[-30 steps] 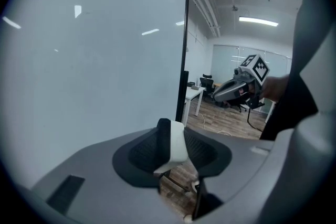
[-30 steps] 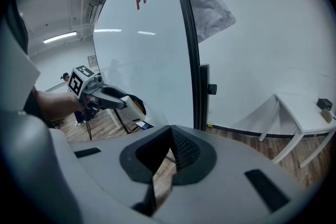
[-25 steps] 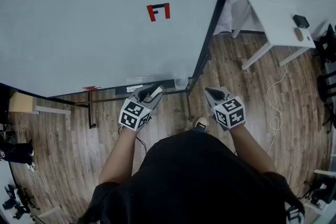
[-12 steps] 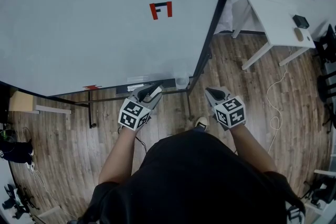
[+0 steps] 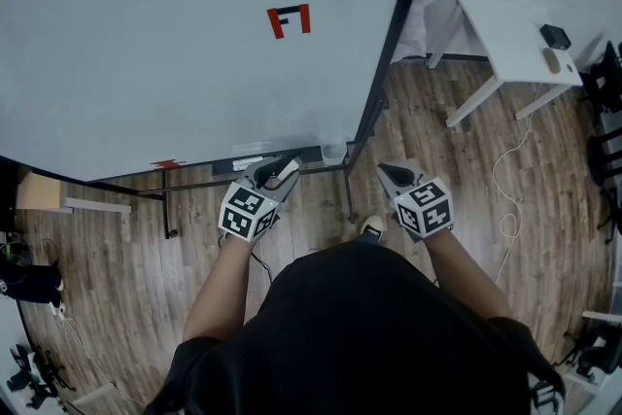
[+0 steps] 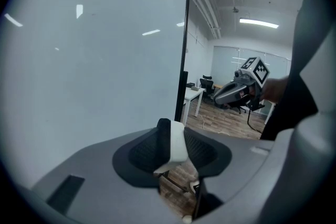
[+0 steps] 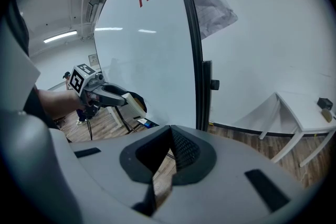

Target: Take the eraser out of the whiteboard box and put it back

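Note:
My left gripper (image 5: 280, 172) is shut on the eraser (image 6: 177, 147), a white block with a black felt side that stands on edge between the pads. The right gripper view shows the same eraser (image 7: 137, 106) sticking out of the left gripper (image 7: 118, 97). It hangs just in front of the dark tray (image 5: 306, 155) along the lower edge of the whiteboard (image 5: 175, 53), apart from it. My right gripper (image 5: 386, 172) is shut with nothing in it, level with the left one and to the right of the board's black post (image 5: 394, 34).
A red and black F mark (image 5: 290, 19) sits on the board. A clear cup (image 5: 334, 151) stands at the tray's right end. A white table (image 5: 505, 44) with small items is at the right, a white cable (image 5: 505, 180) on the wooden floor.

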